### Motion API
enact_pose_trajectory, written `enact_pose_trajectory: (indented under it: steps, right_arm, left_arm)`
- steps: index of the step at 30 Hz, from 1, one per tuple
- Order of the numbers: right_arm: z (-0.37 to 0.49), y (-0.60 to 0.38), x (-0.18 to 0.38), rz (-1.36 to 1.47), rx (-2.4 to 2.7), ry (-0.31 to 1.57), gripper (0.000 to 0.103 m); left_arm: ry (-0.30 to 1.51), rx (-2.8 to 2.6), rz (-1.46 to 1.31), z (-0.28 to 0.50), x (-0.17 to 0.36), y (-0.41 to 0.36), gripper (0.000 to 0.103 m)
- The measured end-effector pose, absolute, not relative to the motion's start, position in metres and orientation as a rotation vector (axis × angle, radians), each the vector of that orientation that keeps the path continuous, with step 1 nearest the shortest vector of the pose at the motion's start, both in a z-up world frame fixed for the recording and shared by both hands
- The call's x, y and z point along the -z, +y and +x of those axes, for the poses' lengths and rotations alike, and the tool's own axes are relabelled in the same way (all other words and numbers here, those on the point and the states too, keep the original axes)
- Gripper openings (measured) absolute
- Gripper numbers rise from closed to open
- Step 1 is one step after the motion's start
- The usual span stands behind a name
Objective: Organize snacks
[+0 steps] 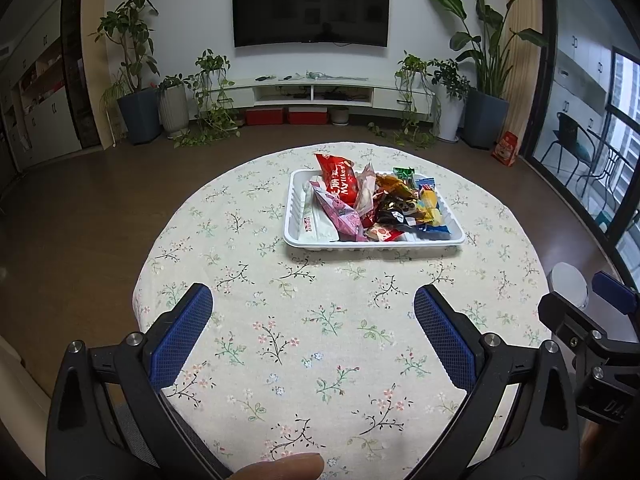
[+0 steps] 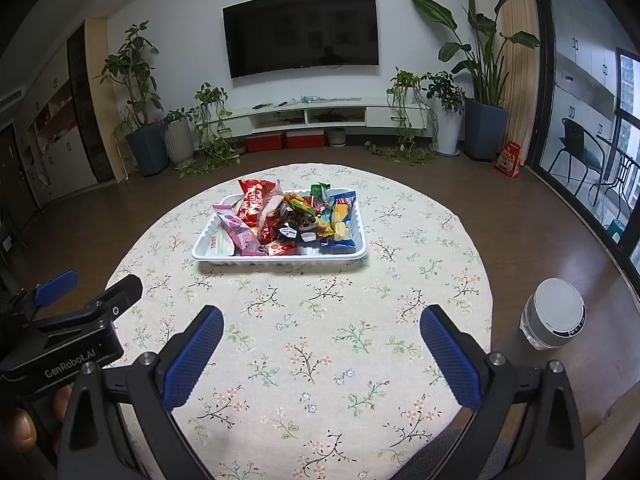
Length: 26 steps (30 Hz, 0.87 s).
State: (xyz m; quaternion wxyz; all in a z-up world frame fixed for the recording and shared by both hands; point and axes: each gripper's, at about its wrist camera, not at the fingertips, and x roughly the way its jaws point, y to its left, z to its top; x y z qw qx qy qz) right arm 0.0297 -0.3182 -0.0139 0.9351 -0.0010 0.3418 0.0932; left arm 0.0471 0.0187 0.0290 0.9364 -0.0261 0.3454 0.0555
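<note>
Round worktop point(image 1: 320, 340) under floral cloth; white tray point(image 1: 294, 216) heaped with snacks point(image 1: 376, 204) toward the far side. Left tongs point(image 1: 314, 326) and right tongs point(image 2: 322, 344) both spread apart, empty. Beyond: wall television point(image 1: 311, 6), potted plants point(image 1: 136, 60).

White tray point(image 1: 294, 216), floral cream tablecloth point(image 1: 320, 320)

Side-by-side wrist views, both facing tray point(image 1: 374, 242)
</note>
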Motion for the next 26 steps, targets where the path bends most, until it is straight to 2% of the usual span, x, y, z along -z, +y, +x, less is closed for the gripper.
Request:
enact_pose_trajectory:
  steps: [26]
  right_arm:
    - [0.0311, -0.3215, 0.0198, -0.004, -0.191, 0.725, 0.101]
  left_arm:
    - [0.706, -0.102, -0.049, 0.0477, -0.0224, 0.0164, 0.102]
